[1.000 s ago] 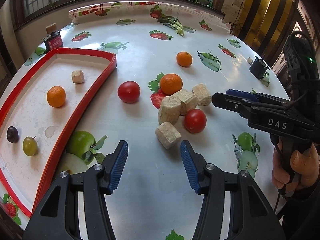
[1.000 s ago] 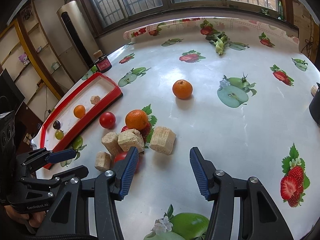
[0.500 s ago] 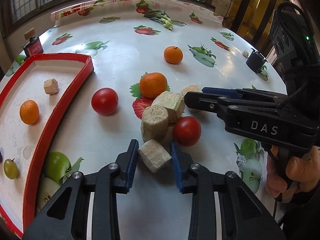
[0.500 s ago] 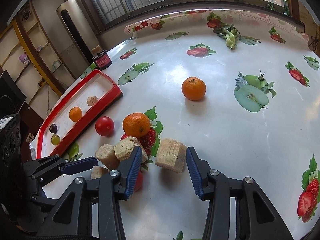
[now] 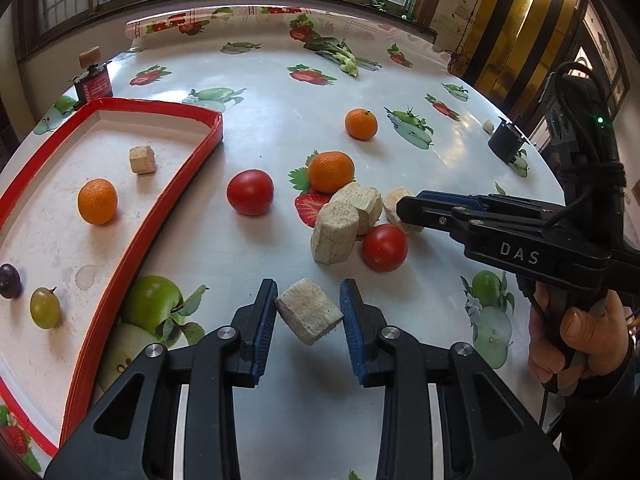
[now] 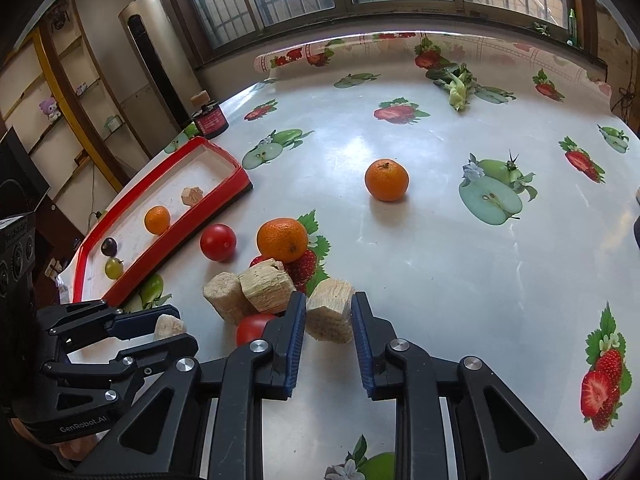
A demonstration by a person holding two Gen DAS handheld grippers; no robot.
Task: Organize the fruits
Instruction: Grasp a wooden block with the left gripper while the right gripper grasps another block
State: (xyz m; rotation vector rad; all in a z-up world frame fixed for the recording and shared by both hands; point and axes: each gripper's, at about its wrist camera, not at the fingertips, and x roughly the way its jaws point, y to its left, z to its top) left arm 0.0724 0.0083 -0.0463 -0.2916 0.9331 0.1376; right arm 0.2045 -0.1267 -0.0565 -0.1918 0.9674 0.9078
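Observation:
My left gripper is shut on a pale sugarcane chunk and holds it just above the table. My right gripper is shut on another sugarcane chunk that rests on the table; it also shows in the left wrist view. Two more chunks lie beside a tomato. A second tomato and two tangerines lie loose. The red-rimmed tray on the left holds a tangerine, a chunk, a green grape and a dark grape.
The tablecloth has printed fruit pictures. A red-labelled jar stands behind the tray. A small black cup sits at the right edge. A leafy vegetable lies at the far side.
Both grippers moved forward onto a sugarcane chunk and closed on it. The left one has lifted its chunk slightly and drawn back from the pile.

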